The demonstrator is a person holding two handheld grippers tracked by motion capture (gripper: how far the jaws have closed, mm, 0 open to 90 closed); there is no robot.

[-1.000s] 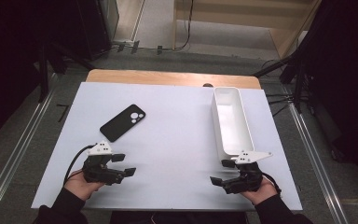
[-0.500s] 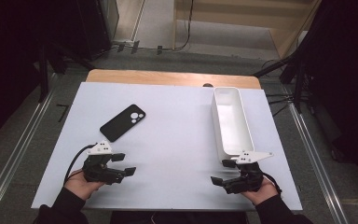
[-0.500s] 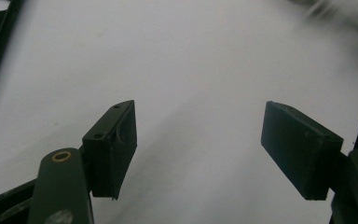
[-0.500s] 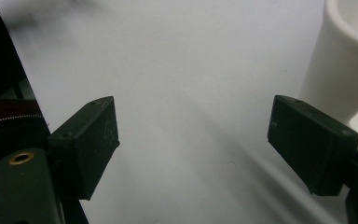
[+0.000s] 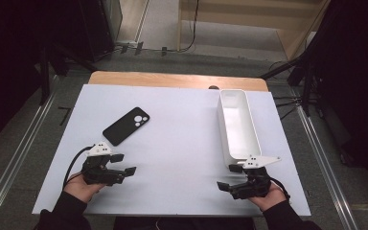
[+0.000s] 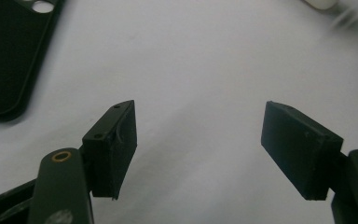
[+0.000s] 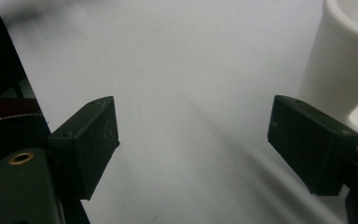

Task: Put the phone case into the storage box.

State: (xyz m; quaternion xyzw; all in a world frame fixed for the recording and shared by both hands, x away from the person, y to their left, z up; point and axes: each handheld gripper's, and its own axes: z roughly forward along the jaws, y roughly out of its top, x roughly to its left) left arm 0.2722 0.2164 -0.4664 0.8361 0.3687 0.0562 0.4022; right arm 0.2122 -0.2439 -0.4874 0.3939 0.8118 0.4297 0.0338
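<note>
My left gripper rests on the surface at its near left; the phone lies just beyond it. My right gripper rests at the near right, directly before the bin, which extends toward the far edge.

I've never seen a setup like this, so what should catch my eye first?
A flat black phone case with camera holes lies on the left of the white table sheet. A long white plastic bin stands on the right. Near the front edge, each hand holds a black two-fingered gripper, left and right, fingers apart.
</note>
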